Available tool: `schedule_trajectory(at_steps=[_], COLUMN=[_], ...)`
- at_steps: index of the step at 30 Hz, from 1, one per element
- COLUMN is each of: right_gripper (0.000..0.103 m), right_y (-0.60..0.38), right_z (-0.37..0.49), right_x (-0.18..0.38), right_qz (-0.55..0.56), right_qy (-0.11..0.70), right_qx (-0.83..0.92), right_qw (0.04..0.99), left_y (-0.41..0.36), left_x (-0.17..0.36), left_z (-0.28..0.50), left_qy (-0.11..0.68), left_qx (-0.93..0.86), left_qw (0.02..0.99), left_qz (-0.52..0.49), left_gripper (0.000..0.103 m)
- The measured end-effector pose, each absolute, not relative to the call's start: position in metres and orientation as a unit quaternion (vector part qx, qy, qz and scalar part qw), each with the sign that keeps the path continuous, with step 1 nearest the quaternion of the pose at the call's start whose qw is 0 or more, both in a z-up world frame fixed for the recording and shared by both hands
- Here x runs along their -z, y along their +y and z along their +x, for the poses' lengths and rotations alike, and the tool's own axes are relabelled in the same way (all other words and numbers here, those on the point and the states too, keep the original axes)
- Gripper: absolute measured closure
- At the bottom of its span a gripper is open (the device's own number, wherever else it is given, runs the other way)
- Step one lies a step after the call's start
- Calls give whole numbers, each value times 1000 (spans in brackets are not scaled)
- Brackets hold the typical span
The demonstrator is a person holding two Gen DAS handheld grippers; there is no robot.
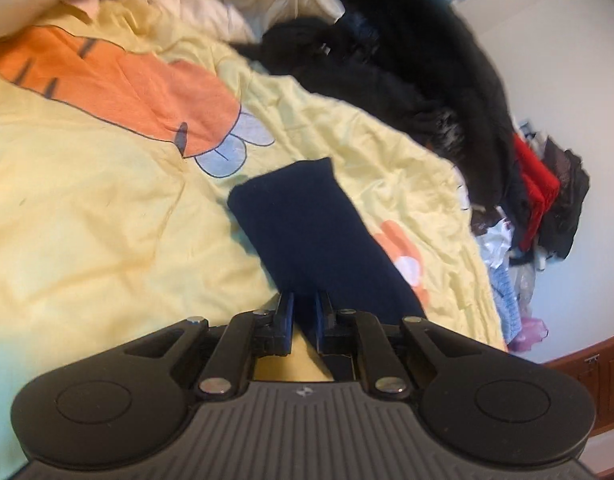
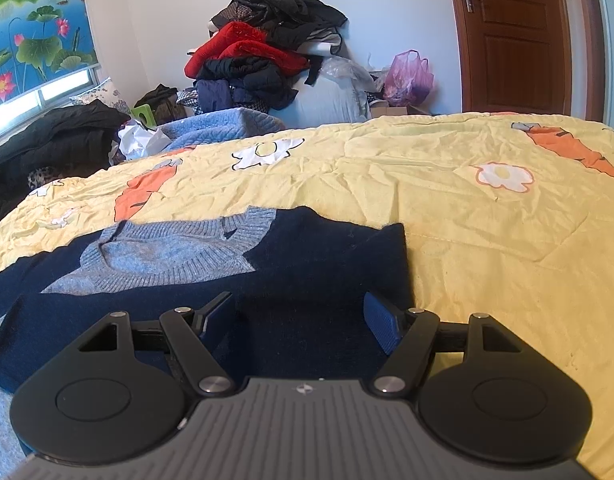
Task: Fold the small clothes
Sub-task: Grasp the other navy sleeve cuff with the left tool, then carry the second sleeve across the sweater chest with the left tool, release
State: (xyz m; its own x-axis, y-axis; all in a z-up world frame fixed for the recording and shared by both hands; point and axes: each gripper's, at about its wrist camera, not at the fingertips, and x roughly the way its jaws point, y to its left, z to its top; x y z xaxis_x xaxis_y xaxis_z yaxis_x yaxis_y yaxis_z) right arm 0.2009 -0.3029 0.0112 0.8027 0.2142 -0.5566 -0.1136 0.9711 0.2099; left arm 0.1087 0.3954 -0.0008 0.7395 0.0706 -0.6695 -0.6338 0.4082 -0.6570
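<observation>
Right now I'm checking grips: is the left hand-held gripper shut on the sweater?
Shut. The left hand-held gripper has its blue pads close together, pinching navy sweater fabric between them.

The left gripper (image 1: 304, 312) is pinching a navy sleeve (image 1: 303, 232), its blue fingers (image 1: 288, 320) closing on the near end. The sleeve is stretching away across a yellow bedsheet (image 1: 87, 216) printed with an orange carrot (image 1: 139, 88). Dark clothes (image 1: 407, 60) are lying heaped beyond it.
</observation>
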Motion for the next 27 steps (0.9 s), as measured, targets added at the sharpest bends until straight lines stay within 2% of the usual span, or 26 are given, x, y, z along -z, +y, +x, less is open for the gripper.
schedule_trajectory(at_steps=[6,7,11,13,19,21,22,23,24,25,26,27], right_gripper=[30,30,30,30,30,30,30,30,30,30,30,29], right_y=[-305,-305,-307,-309,-307,-307,-307,-307,-307,-307,-307,-307], right_z=[200,200,200,200,200,200,200,200,200,200,200,200], right_x=[-11,-11,-11,-11,-11,-11,-11,-11,-12,-11,-11,-11], right_qz=[93,94,100,104,103,103,104,104,104,103,104,104], right_qy=[300,300,299,298,298,298,298,298,298,298,298,298], right_qx=[-88,-88,-90,-91,-90,-90,-90,-90,-90,-90,-90,-90], right_qw=[945,945,945,944,945,945,945,945,945,945,945,945], left_y=[400,399,403,404,413,417,418,419,419,418,415,410], left_x=[-2,-3,-4,-7,6,10,11,12,11,9,6,1], left_z=[114,111,96,94,105,109,110,111,114,116,117,118], left_qy=[291,289,273,265,281,275,273,272,275,278,278,276], left_qx=[-220,-217,-202,-219,-217,-225,-233,-242,-247,-247,-246,-251], left_qw=[796,799,809,813,801,800,798,797,798,803,810,819], left_qz=[-483,-481,-479,-470,-483,-484,-484,-482,-475,-466,-454,-436], left_gripper=[91,88,56,46,46,47,53,67,74,87,95,95])
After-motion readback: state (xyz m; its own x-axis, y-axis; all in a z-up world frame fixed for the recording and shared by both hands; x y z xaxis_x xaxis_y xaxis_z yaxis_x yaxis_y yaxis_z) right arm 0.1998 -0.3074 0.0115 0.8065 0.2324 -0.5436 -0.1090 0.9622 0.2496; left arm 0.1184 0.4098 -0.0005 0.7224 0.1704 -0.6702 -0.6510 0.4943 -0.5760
